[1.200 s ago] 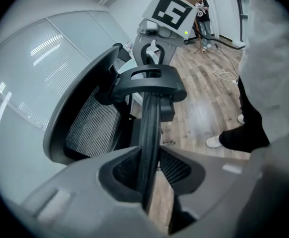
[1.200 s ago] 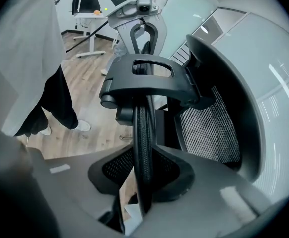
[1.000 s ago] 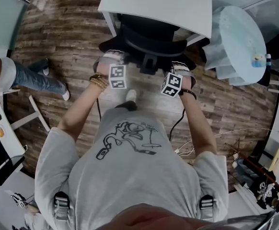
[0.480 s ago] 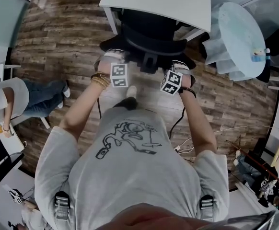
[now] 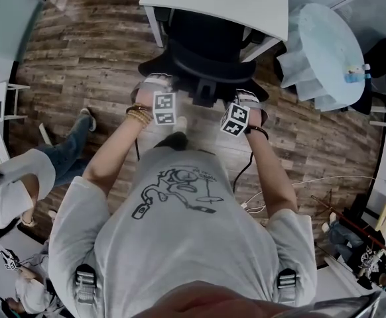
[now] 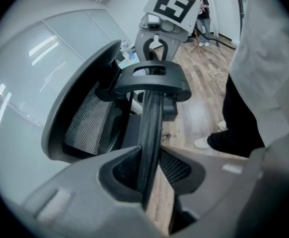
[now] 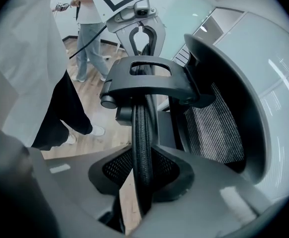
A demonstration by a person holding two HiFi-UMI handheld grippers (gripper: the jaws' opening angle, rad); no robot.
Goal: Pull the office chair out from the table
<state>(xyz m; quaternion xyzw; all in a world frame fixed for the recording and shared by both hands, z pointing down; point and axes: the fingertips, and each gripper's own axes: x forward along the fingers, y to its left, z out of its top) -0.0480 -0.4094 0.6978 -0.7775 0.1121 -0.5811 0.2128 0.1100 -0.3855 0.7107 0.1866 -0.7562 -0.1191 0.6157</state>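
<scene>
Fingers of the left gripper [image 6: 149, 180] and right gripper [image 7: 143, 182] clamp the black mesh office chair [image 5: 209, 52] by its back rim; pull both evenly, straight back.

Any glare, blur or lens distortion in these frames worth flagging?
Head view: heavy fisheye, floor planks bow toward the edges; light flat. Left gripper view: dark round vignette, light streaks on the pale panel, office chair rim between the jaws reasonably sharp. Right gripper view: same vignette, streaks on the pale panel at right.
</scene>
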